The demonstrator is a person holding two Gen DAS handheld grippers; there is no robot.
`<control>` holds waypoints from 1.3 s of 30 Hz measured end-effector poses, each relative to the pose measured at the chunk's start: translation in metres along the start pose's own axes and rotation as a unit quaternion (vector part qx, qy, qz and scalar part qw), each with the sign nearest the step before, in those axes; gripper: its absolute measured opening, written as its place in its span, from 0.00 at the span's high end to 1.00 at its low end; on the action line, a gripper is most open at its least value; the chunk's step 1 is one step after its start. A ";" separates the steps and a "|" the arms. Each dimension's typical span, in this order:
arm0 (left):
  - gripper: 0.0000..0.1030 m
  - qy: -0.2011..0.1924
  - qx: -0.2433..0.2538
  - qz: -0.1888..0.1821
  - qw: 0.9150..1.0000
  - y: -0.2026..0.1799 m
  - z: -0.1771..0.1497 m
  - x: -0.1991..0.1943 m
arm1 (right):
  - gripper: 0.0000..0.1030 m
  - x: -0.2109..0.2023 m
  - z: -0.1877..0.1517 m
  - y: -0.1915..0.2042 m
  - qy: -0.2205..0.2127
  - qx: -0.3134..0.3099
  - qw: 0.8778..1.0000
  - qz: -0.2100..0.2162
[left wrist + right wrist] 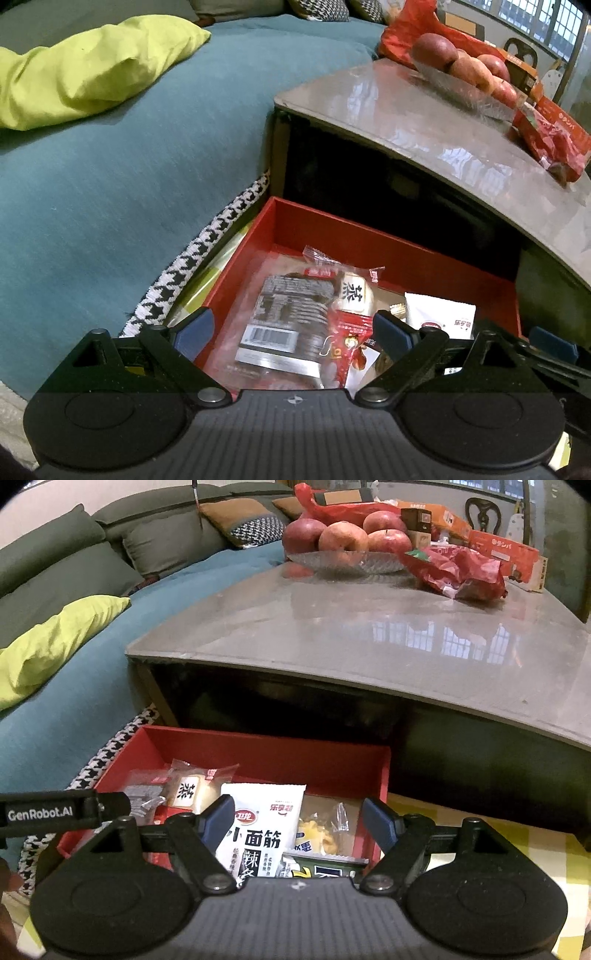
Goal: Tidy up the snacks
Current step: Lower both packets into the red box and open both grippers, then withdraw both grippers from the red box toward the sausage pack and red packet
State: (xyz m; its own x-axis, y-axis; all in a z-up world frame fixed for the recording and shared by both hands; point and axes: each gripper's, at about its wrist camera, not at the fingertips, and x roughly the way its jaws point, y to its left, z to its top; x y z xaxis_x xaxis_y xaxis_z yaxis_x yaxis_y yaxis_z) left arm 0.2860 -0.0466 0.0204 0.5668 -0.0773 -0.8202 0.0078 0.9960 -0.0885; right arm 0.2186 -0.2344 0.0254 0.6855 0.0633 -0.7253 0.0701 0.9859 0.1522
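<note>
A red box (388, 254) sits on the floor in front of the grey table and holds several snack packets. In the left wrist view I see a clear packet with a barcode (284, 325), a small red packet (347, 343) and a white packet (439, 314). My left gripper (293, 332) is open and empty above the box. In the right wrist view the red box (258, 753) holds a white noodle-snack packet (258, 823), a yellow pastry packet (325, 830) and a green packet (321, 867). My right gripper (299, 818) is open and empty above them.
The grey table (369, 627) carries a glass bowl of apples (347, 542), a red snack bag (461, 572) and orange cartons (506, 554). A teal sofa (129, 166) with a lime cushion (74, 70) lies left. A houndstooth blanket edge (192, 266) borders the box.
</note>
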 end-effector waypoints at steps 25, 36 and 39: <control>0.07 0.057 0.094 -0.103 0.989 -0.054 -0.061 -0.040 | 0.15 -0.066 -0.049 -0.063 0.042 -0.008 0.998 -0.047; 0.07 0.139 0.171 -0.125 0.967 -0.105 -0.123 -0.011 | 0.15 -0.090 -0.093 -0.104 0.083 0.020 0.995 -0.052; 0.07 0.147 0.185 -0.126 0.963 -0.115 -0.131 -0.002 | 0.15 -0.090 -0.095 -0.110 0.085 0.029 0.995 -0.051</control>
State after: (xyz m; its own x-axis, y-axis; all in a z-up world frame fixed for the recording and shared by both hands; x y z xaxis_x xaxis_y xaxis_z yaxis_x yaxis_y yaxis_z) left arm 0.1756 -0.1671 -0.0420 0.2502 -0.2736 -0.9287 0.4386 0.8872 -0.1433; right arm 0.0803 -0.3343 0.0105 0.5404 -0.0069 -0.8414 0.1779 0.9783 0.1062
